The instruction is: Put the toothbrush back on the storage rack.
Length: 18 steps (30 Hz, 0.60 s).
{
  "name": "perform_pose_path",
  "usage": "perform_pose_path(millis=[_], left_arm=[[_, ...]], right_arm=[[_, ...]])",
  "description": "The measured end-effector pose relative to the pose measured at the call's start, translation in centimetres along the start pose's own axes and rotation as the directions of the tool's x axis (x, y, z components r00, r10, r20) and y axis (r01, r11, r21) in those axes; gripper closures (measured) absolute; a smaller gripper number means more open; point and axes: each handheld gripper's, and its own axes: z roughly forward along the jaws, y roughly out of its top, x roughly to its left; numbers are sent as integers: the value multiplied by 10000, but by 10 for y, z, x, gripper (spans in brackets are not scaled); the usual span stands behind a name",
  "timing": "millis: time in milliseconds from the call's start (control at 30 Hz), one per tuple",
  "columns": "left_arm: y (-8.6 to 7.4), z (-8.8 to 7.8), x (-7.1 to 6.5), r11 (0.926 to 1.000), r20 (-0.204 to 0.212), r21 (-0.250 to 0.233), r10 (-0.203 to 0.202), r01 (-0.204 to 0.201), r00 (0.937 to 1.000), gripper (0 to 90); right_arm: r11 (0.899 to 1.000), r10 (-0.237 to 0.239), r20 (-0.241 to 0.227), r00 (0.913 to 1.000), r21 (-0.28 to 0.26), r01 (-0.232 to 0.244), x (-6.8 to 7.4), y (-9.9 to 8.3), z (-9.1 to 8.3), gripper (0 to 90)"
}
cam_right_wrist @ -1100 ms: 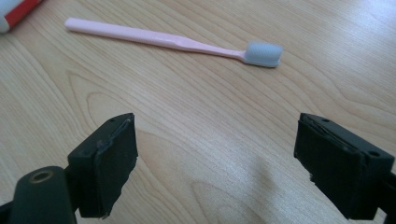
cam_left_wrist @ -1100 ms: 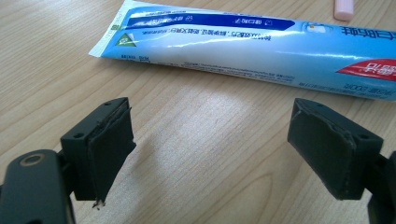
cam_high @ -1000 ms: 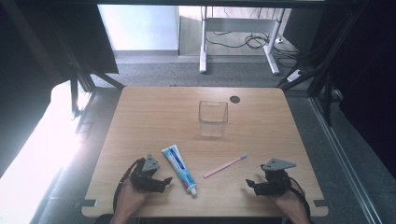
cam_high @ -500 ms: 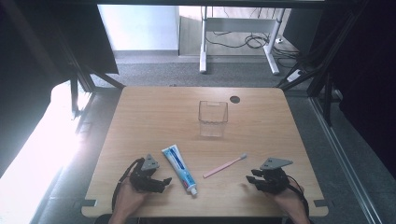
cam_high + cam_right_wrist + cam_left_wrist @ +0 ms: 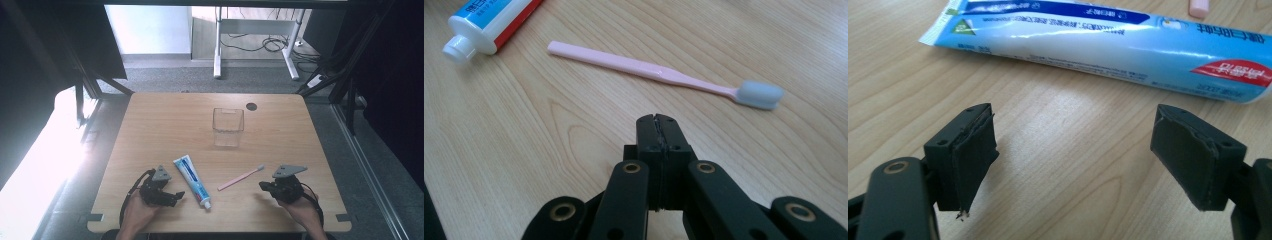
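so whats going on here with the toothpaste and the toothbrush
A person sits at a wooden table with a gripper in each hand. Nothing is held. The left gripper rests with its jaws wide open, just short of the toothpaste tube. The right gripper has just been closing and its jaws are now shut on nothing, pointed at the pink toothbrush lying ahead. A clear cup stands farther back, untouched.

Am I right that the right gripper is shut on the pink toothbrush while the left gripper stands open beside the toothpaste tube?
Not quite: the right gripper is shut on nothing; the right gripper view shows the pink toothbrush lying apart on the table. The left gripper is open beside the toothpaste tube.
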Motion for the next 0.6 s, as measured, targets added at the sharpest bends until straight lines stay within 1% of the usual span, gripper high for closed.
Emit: perform_pose_path(millis=[67,133,200,233,300,367,433,533,600], left_arm=[[-1,-1,2,9999,-127,-119,94,-96,9999,151],[-1,-2,2,9998,-178,-197,84,-88,9998,150],[-2,-2,2,9994,-252,-234,249,-255,9994,142],[-2,-2,2,9994,-262,-245,247,-254,9994,141],[-2,-2,1,9991,-288,-271,327,-335,9990,141],[-1,-1,0,9987,-354,-223,449,-457,9984,141],[-1,0,-1,9986,-358,-198,475,-483,9982,140],[-1,1,-2,9987,-309,-190,468,-474,9984,139],[-1,2,-2,9982,-320,-146,577,-582,9978,138]], right_arm=[[10000,-19,-119,9999,32,19,0,3,3,900],[10000,47,-202,9998,31,-46,0,6,7,900],[10000,65,-295,9995,-61,-67,0,8,10,900],[9999,22,-340,9994,-124,-26,0,9,12,900],[9997,-37,-300,9995,-222,30,0,12,14,900],[9994,-137,-313,9994,-312,127,0,14,17,900],[9990,-261,-355,9990,-361,248,1,16,19,900],[9989,-359,-312,9989,-306,350,4,21,23,900],[9990,-368,-392,9986,-253,358,7,25,26,900]])
